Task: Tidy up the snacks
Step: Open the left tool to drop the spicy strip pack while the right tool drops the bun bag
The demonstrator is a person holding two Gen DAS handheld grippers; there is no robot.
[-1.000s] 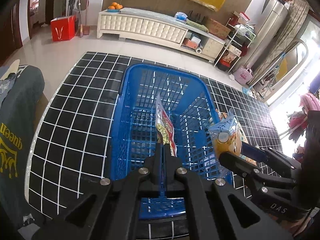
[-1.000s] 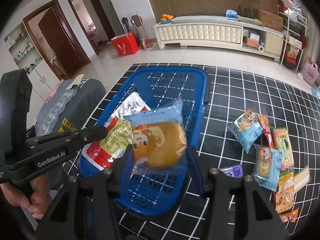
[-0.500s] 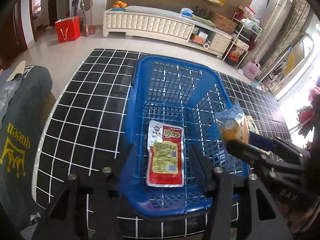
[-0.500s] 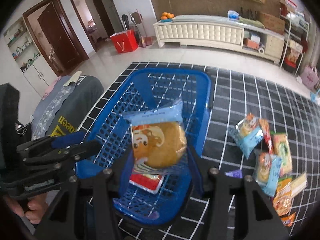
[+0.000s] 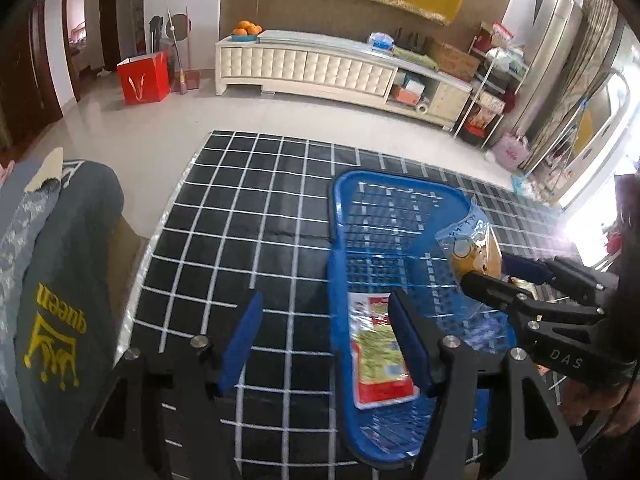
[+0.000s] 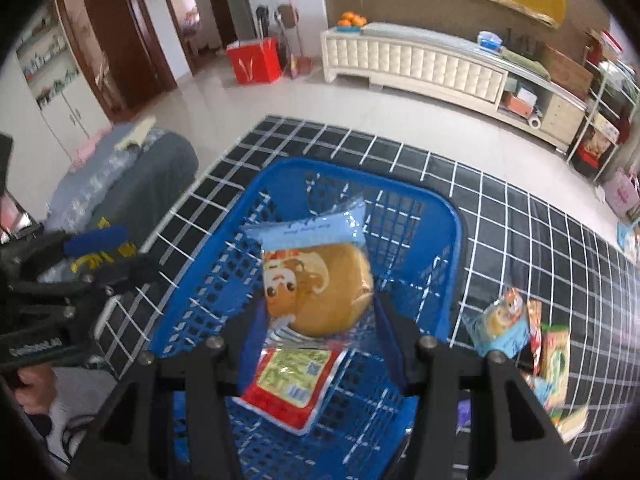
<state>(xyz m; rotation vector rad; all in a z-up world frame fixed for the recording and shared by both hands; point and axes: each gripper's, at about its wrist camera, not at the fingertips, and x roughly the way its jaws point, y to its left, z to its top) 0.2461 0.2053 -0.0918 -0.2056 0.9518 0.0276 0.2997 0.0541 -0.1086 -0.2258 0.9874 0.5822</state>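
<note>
A blue mesh basket (image 5: 400,178) stands on the black grid mat, and a red and green snack packet (image 5: 380,356) lies flat on its floor. My left gripper (image 5: 326,340) hovers over the basket's left rim; its jaws are opening with nothing between them. My right gripper (image 6: 320,328) is shut on a clear and blue bun packet (image 6: 320,280), held upright over the basket (image 6: 456,216) above the red packet (image 6: 292,384). In the left wrist view the right gripper (image 5: 492,276) and its bun packet (image 5: 476,252) hang over the basket's right side.
Several loose snack packets (image 6: 520,332) lie on the mat to the right of the basket. A grey cloth with yellow "queen" lettering (image 5: 60,300) lies along the mat's left edge. A cream cabinet (image 5: 320,68) and a red bag (image 5: 144,80) stand far off.
My left gripper let go of the red packet, which dropped flat into the basket, then opened wider and moved left. My right gripper carried the bun packet further over the basket.
</note>
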